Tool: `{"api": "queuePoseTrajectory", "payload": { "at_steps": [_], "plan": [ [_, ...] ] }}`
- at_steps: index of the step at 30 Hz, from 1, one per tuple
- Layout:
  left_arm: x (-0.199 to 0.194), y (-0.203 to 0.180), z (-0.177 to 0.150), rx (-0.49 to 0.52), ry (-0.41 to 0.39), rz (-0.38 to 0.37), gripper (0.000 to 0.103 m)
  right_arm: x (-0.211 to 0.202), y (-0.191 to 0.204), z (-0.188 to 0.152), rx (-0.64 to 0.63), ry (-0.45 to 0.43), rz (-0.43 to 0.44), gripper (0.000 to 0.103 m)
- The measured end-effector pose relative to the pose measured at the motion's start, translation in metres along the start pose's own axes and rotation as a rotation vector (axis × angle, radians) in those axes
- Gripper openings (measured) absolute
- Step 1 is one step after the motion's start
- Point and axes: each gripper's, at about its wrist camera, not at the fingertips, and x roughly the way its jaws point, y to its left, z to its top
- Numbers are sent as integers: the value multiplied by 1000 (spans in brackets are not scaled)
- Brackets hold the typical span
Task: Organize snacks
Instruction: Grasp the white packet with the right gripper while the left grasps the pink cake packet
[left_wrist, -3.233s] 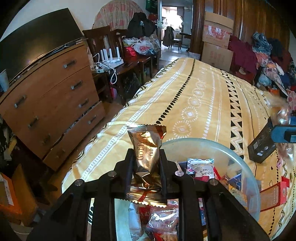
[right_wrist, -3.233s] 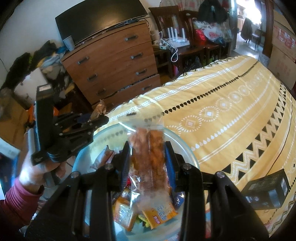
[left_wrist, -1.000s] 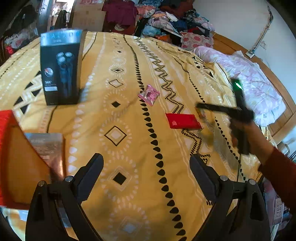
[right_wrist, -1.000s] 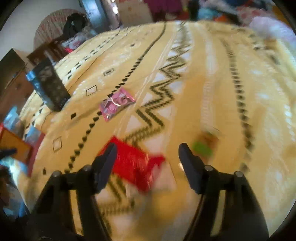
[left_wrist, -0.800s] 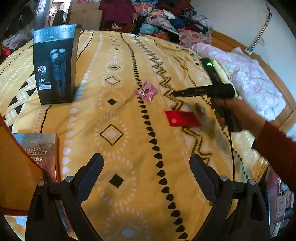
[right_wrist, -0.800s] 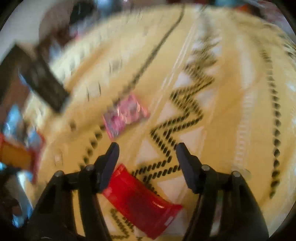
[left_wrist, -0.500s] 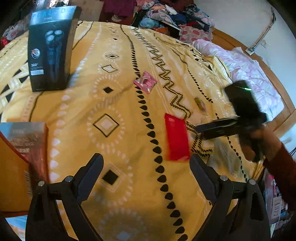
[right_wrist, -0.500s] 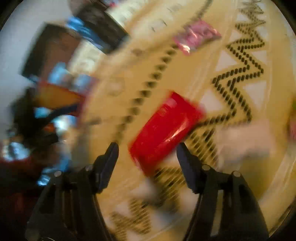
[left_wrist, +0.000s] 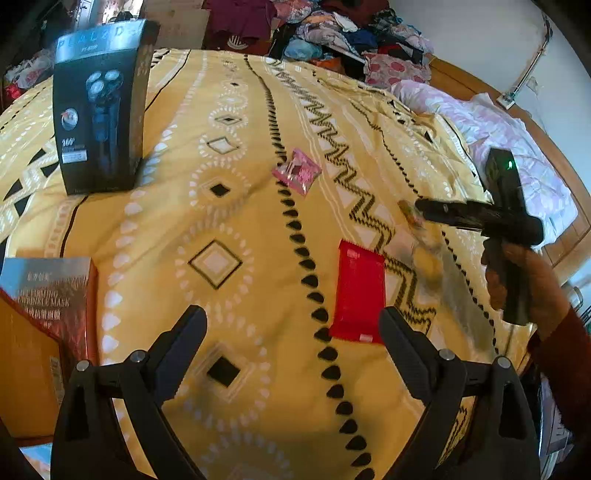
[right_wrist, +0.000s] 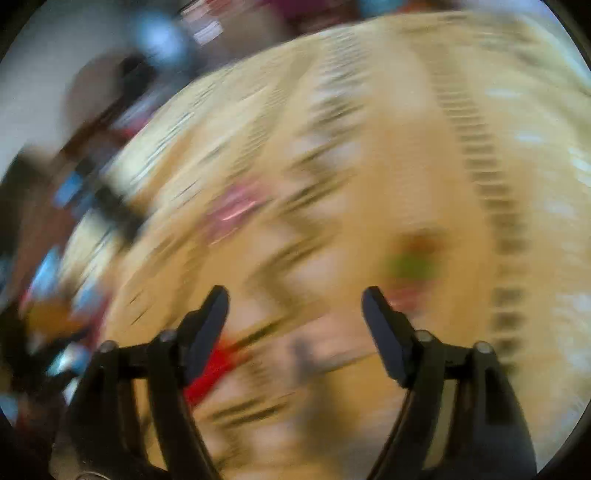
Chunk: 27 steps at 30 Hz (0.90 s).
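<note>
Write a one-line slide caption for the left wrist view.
Open left gripper hovers over a yellow patterned bedspread beside a red snack packet, pink packet beyond.

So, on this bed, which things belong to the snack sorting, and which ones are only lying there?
Belong to the job:
red packet
pink packet
clear bag

Only lying there:
black shaver box
face mask box
clothes pile

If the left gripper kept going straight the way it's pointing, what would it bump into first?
Probably just the yellow bedspread. The left gripper is open with nothing between its fingers, and bare patterned cloth lies ahead. The red snack packet lies a little right of that line, though depth is hard to judge.
</note>
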Motion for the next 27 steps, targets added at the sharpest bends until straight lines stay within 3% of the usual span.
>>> {"api": "queuePoseTrajectory", "payload": {
  "at_steps": [3, 6, 8, 10, 12, 15, 17, 20, 24, 27],
  "plan": [
    [5, 4, -9, -20, 34, -18, 95, 33, 41, -12, -208, 207, 132, 85],
    [4, 4, -15, -33, 33, -20, 95, 54, 61, -25, -353, 291, 40, 88],
    [2, 6, -18, -39, 32, -19, 95, 53, 57, -28, -340, 317, 61, 87],
    [0, 8, -20, -32, 35, -13, 95, 39, 51, -25, -334, 294, 94, 86],
    [-2, 9, -21, -24, 29, 1, 95, 23, 31, -17, -278, 250, -24, 88],
    [1, 10, -21, -43, 17, -10, 95, 2, -14, -18, 22, 162, -22, 86],
    [5, 9, -20, -59, 12, -15, 95, 5, -24, -33, 99, 152, -91, 81],
    [12, 4, -16, -62, 4, -8, 95, 9, -35, -48, 223, 52, -130, 77],
    [15, -4, -3, -40, -34, 17, 95, 24, -21, -38, 220, -46, -187, 74],
    [19, -6, 7, -45, -69, 31, 95, 45, -11, -31, 169, -78, -273, 58]
  ]
}}
